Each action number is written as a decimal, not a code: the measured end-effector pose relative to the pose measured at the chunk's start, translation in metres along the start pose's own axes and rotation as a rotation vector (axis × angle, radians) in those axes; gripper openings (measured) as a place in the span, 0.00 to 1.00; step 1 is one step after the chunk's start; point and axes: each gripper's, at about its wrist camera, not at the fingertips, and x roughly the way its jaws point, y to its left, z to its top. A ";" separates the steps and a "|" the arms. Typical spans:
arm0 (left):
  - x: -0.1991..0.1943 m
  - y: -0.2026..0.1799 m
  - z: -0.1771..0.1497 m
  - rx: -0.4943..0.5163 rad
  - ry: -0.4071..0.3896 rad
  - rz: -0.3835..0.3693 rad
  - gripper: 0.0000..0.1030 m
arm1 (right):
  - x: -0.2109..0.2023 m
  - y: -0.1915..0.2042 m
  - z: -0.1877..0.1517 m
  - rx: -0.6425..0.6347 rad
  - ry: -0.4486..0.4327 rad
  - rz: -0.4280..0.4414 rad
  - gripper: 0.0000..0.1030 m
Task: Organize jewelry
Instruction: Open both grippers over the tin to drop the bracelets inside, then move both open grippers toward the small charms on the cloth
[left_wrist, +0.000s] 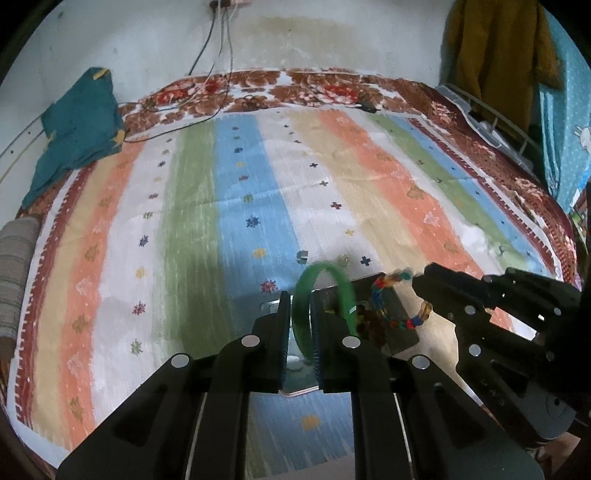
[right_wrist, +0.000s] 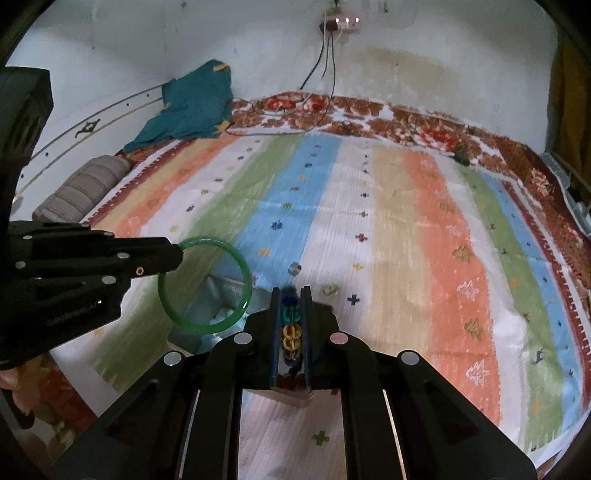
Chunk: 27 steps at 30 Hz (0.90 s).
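My left gripper (left_wrist: 300, 306) is shut on a green bangle (left_wrist: 325, 277) and holds it upright above a shiny metal box (left_wrist: 399, 332). In the right wrist view the left gripper (right_wrist: 177, 254) grips the green bangle (right_wrist: 242, 273) at its left rim, over the metal box (right_wrist: 218, 291). My right gripper (right_wrist: 291, 295) is shut on a multicoloured bead bracelet (right_wrist: 291, 332). In the left wrist view the right gripper (left_wrist: 419, 282) holds the bead bracelet (left_wrist: 384, 295) over the box. A small silver ring (right_wrist: 294, 268) and a small pale ornament (left_wrist: 344, 260) lie on the striped bedspread (right_wrist: 406, 229) beyond the box.
A teal cloth (right_wrist: 192, 103) and a grey rolled pillow (right_wrist: 81, 188) lie at the bed's far left. Cables (right_wrist: 321, 74) hang from a wall socket onto the bed's far edge. A small dark object (right_wrist: 461, 157) lies at the far right. Hanging clothes (left_wrist: 495, 55) are at the right.
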 end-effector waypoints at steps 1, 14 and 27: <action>0.000 0.002 0.000 -0.011 0.001 0.005 0.33 | 0.002 -0.001 -0.001 0.002 0.009 -0.003 0.28; 0.009 0.030 0.009 -0.104 0.032 0.030 0.51 | 0.025 -0.033 0.001 0.091 0.099 -0.034 0.50; 0.028 0.029 0.021 -0.102 0.058 -0.004 0.60 | 0.033 -0.050 0.013 0.072 0.128 -0.053 0.59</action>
